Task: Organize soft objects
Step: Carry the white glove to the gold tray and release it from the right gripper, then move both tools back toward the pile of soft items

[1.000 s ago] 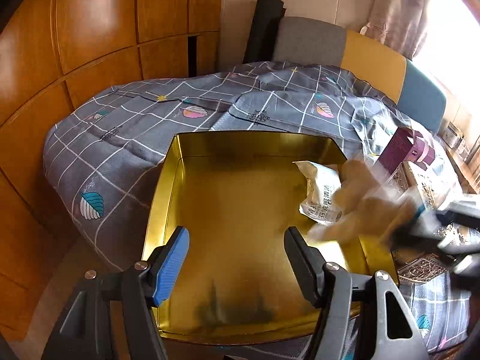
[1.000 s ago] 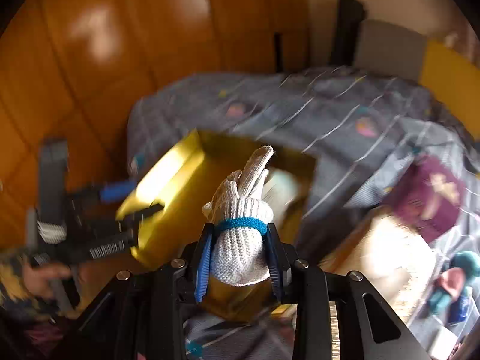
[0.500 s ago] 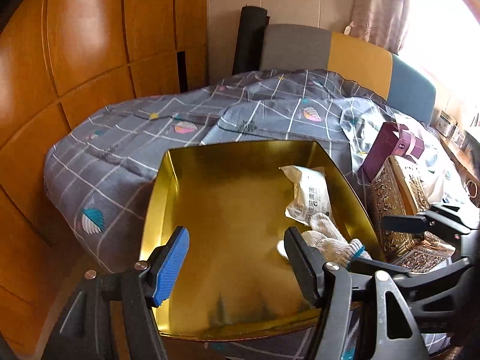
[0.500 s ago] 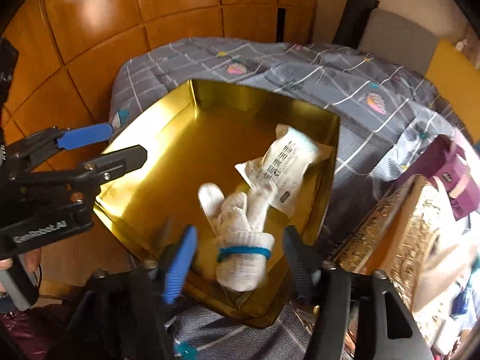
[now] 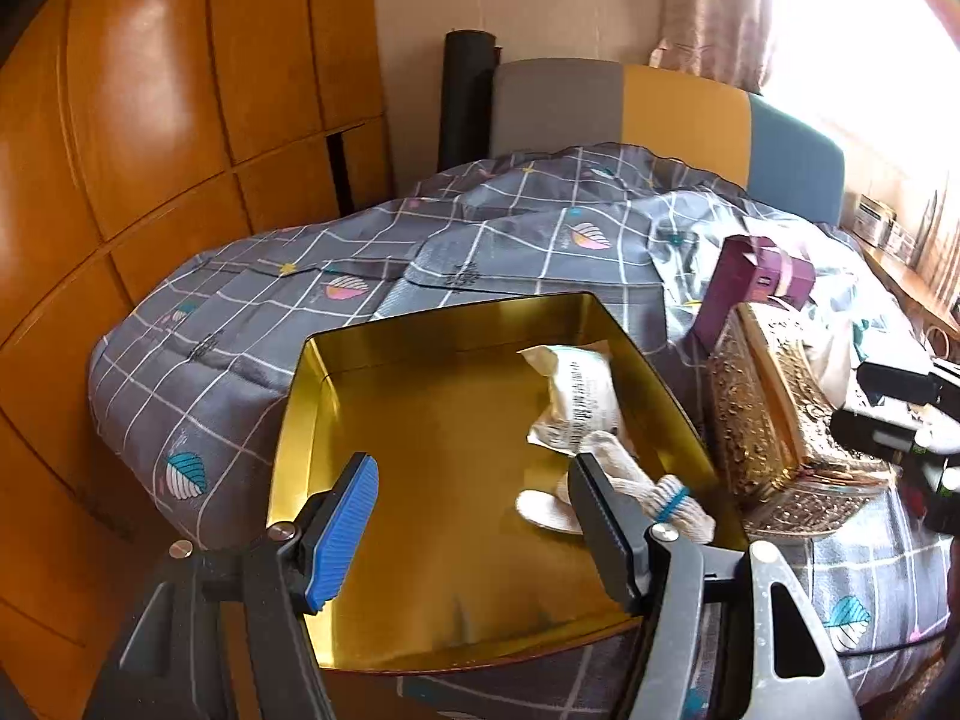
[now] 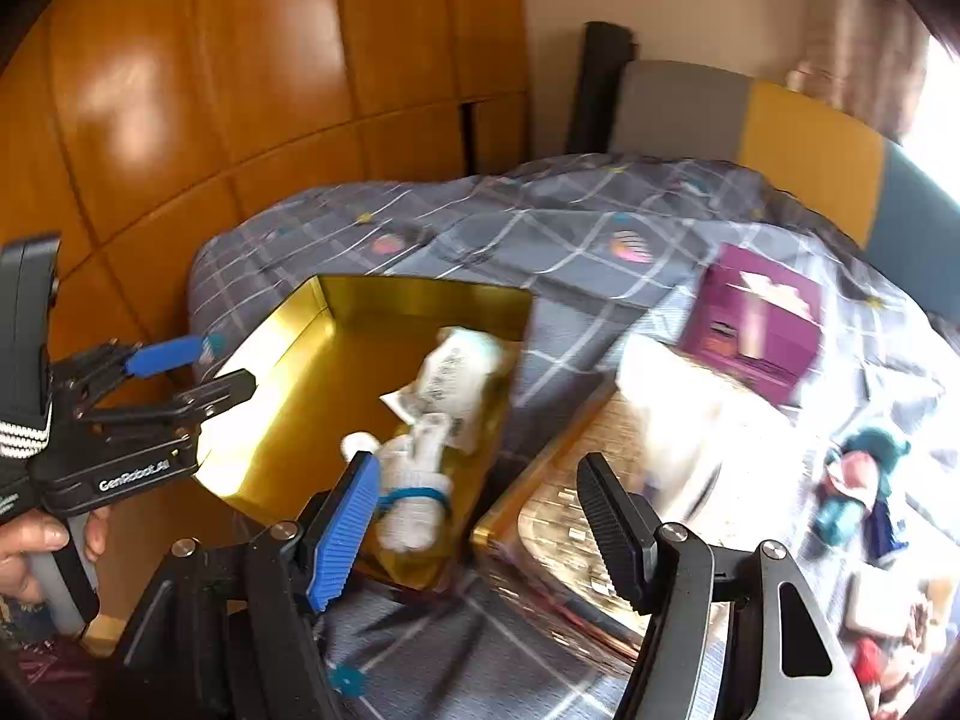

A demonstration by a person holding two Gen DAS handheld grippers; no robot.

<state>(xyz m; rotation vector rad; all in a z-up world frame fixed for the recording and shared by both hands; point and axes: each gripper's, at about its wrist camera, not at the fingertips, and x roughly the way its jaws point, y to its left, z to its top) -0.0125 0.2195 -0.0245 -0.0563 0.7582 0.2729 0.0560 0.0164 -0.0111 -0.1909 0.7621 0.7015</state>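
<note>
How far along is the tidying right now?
Done: the white knitted gloves with a blue band and the white printed pouch lie in the gold tin tray. In hand: nothing; the right tool is opening, empty. Left: the teal and pink soft toy on the bedspread.

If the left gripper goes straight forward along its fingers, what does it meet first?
Most likely the bare gold floor of the open tin. The left gripper is open and empty, aimed down into it. The rolled white gloves lie just right of that line, so probably missed, though depth is unclear.
</note>
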